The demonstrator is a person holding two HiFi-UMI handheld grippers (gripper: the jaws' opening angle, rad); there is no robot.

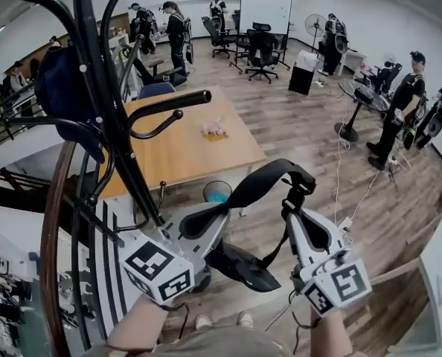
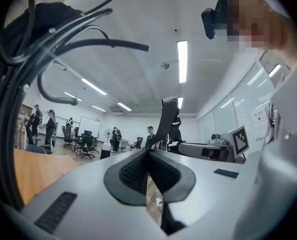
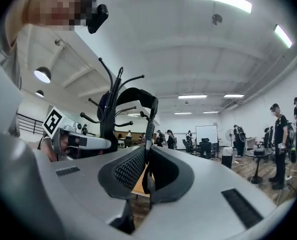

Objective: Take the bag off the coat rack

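The black bag (image 1: 245, 268) hangs in the air between my two grippers, off the coat rack (image 1: 106, 103). Its wide strap (image 1: 269, 175) arches from one gripper to the other. My left gripper (image 1: 208, 220) is shut on the strap's left end, beside the rack's pole; the strap (image 2: 167, 118) rises straight out of its jaws. My right gripper (image 1: 299, 209) is shut on the right end, where the strap (image 3: 149, 126) runs up between the pads and curves left. A dark blue item (image 1: 63, 88) stays hung on the rack's upper hooks.
Bare rack hooks (image 1: 173, 104) jut toward the bag. Behind stands a wooden table (image 1: 178, 155) with a pink toy (image 1: 214, 128), and a bin (image 1: 217, 192) at its near edge. Several people, office chairs (image 1: 262, 49) and floor cables (image 1: 345, 188) fill the right side.
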